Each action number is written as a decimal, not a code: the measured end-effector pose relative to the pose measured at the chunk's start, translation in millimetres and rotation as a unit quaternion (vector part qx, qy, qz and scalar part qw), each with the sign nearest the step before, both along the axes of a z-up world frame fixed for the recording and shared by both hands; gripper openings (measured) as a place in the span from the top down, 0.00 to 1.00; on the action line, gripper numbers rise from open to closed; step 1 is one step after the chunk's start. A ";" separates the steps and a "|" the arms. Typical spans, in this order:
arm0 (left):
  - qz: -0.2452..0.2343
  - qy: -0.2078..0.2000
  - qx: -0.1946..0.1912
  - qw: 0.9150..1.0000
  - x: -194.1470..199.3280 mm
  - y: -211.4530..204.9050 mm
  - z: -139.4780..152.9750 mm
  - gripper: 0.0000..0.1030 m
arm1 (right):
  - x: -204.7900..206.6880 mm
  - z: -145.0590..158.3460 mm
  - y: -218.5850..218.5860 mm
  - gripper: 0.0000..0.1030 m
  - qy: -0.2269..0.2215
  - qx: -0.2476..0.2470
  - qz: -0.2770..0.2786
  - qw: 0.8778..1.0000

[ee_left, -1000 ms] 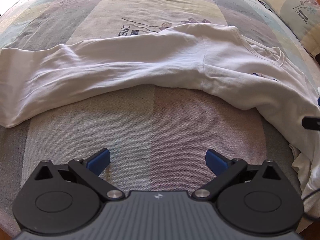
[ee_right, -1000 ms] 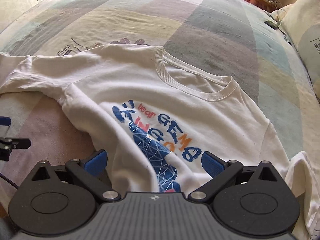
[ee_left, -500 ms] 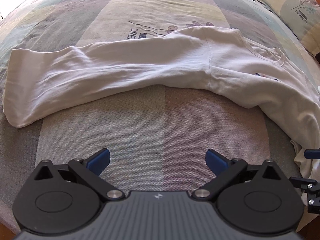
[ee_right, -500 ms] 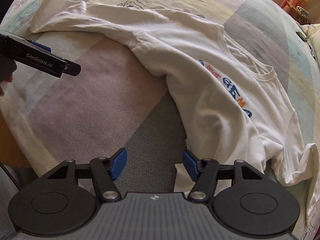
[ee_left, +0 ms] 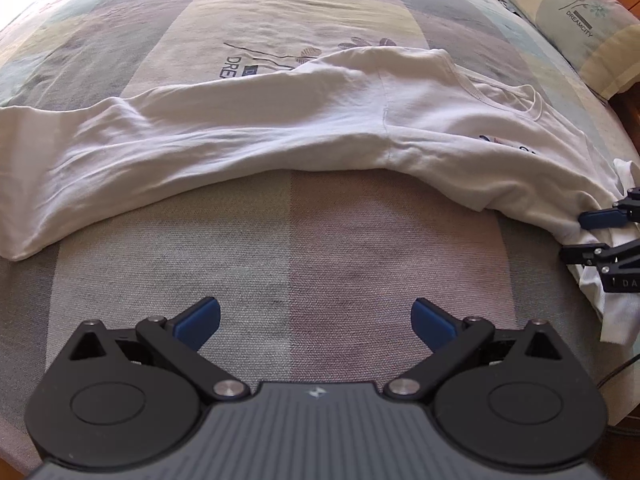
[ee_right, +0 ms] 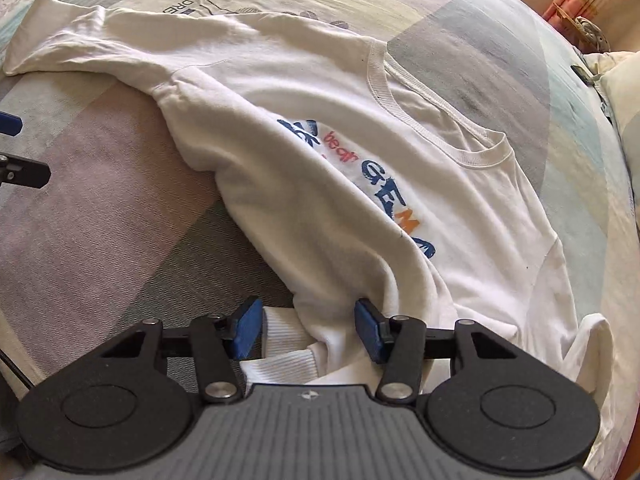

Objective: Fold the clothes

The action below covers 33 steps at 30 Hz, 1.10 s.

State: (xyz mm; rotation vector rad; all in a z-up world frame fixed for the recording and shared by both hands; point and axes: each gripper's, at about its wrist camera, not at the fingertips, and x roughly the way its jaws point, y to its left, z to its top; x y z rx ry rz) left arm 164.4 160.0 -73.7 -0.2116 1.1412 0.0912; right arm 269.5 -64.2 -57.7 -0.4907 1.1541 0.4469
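Note:
A white long-sleeved sweatshirt (ee_right: 320, 200) with blue and orange lettering lies front up on the bed, its body bunched toward me. My right gripper (ee_right: 308, 328) is shut on the ribbed hem (ee_right: 284, 340), which fills the space between the blue pads. In the left wrist view the sweatshirt (ee_left: 400, 120) stretches across the bed, its long sleeve (ee_left: 140, 152) reaching to the left. Open and holding nothing, my left gripper (ee_left: 316, 320) hovers over bare bedspread just short of the sleeve. The right gripper (ee_left: 592, 236) shows at that view's right edge, on the cloth.
The patchwork bedspread (ee_left: 320, 240) covers the whole bed. A pillow (ee_left: 580, 20) lies at the far right, also visible as a pillow (ee_right: 624, 92) in the right wrist view. The bed's near edge runs just below both grippers. A striped orange object (ee_right: 584, 4) stands beyond the bed.
The right gripper dropped to the hem at the near edge and its jaws narrowed from wide open onto the ribbed cloth. The left gripper shifted only slightly and stayed open.

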 end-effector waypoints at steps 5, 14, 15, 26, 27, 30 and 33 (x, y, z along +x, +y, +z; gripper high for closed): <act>-0.006 0.001 -0.004 1.000 2.5 -5.7 1.2 0.02 | 17.2 9.4 -18.8 0.48 0.023 0.052 -0.040 0.998; -0.021 0.002 -0.006 1.000 10.5 -16.5 4.6 0.02 | -27.6 21.0 1.3 0.51 0.066 0.062 -0.057 0.994; -0.023 0.001 -0.005 1.000 10.7 -16.5 4.7 0.02 | -31.3 15.0 0.9 0.51 0.070 0.048 -0.068 0.994; -0.032 0.014 -0.011 0.999 10.1 -11.6 -4.5 0.02 | -34.7 -2.1 -34.2 0.59 0.078 0.042 -0.199 0.976; -0.036 0.013 -0.008 0.999 10.0 -11.8 -4.2 0.02 | -35.7 -1.5 -34.1 0.57 0.077 0.040 -0.199 0.976; -0.044 0.011 -0.002 0.999 9.6 -11.4 -3.4 0.02 | -38.4 0.3 -33.8 0.57 0.072 0.035 -0.200 0.976; -0.042 0.010 -0.003 0.999 8.8 -7.2 -2.8 0.02 | -41.1 2.1 -33.5 0.70 0.068 0.030 -0.201 0.977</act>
